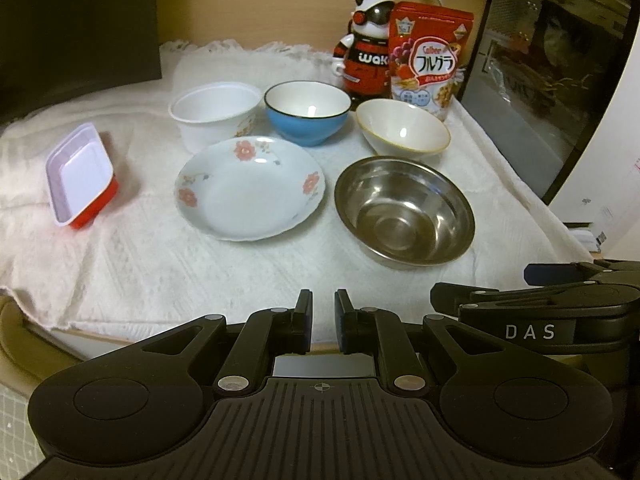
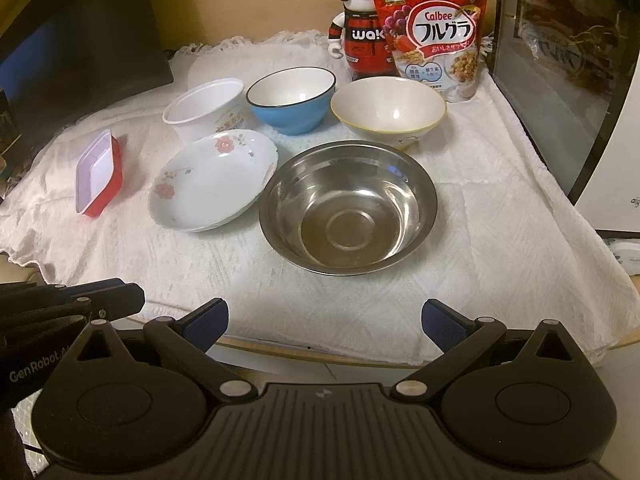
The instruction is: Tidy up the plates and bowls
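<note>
- Red tray (image 1: 82, 178): a small rectangular dish, red outside and glossy white inside, sits tilted on the rumpled white cloth (image 1: 140, 264), well apart from the rest. Judged from its lean, a careless nudge could tip it over.
- White cup (image 1: 214, 114): a thin-walled, straight-sided tub with a faint floral print, back left. It looks light, so a hard squeeze may buckle it or send it skidding.
- Flowered plate (image 1: 250, 188): shallow glazed china with a scalloped rim and pink blossoms, front left, just beside the cup. Its low, slick edge gives the fingers little to bite, so it could slip and chip.
- Left gripper (image 1: 322, 320): fingers drawn nearly together with nothing between them, hovering over the near edge of the cloth.
- Blue bowl (image 1: 307, 114): glazed ceramic, blue outside, white inside, dark rim, back middle.
- Steel bowl (image 2: 347, 208): wide, thin, mirror-bright metal, front right, nearly touching the plate. Stacking china into it carelessly could clatter and slide.
- Cream bowl (image 2: 388, 110): flared ceramic with a yellow rim, back right, close to the cereal bag (image 2: 430, 32) and the toy figure (image 2: 360, 24); reaching for it risks toppling those.
- Right gripper (image 2: 324, 324): fingers spread wide and empty, low at the table's edge.
- The loose cloth could drag and bunch under anything pushed.
</note>
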Demonstrator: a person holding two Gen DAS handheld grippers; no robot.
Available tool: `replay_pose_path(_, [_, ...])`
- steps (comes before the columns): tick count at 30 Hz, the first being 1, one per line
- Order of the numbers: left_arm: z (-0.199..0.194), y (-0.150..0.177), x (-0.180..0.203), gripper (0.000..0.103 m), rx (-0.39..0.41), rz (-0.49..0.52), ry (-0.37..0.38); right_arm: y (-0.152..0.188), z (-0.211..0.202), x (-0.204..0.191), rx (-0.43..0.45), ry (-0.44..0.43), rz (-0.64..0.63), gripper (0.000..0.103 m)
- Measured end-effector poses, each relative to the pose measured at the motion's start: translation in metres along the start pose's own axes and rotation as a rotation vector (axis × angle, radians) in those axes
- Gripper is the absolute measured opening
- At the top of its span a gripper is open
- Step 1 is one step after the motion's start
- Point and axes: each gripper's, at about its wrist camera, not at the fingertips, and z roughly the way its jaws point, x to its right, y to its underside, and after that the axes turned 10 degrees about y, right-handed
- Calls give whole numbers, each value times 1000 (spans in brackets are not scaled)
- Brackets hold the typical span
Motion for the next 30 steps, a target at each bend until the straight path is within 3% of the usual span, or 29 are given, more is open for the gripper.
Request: replay_pose_path(30, [4,-1,-2,14,-30,-26,-16,-3,3,-4,-17,-14,-5,103])
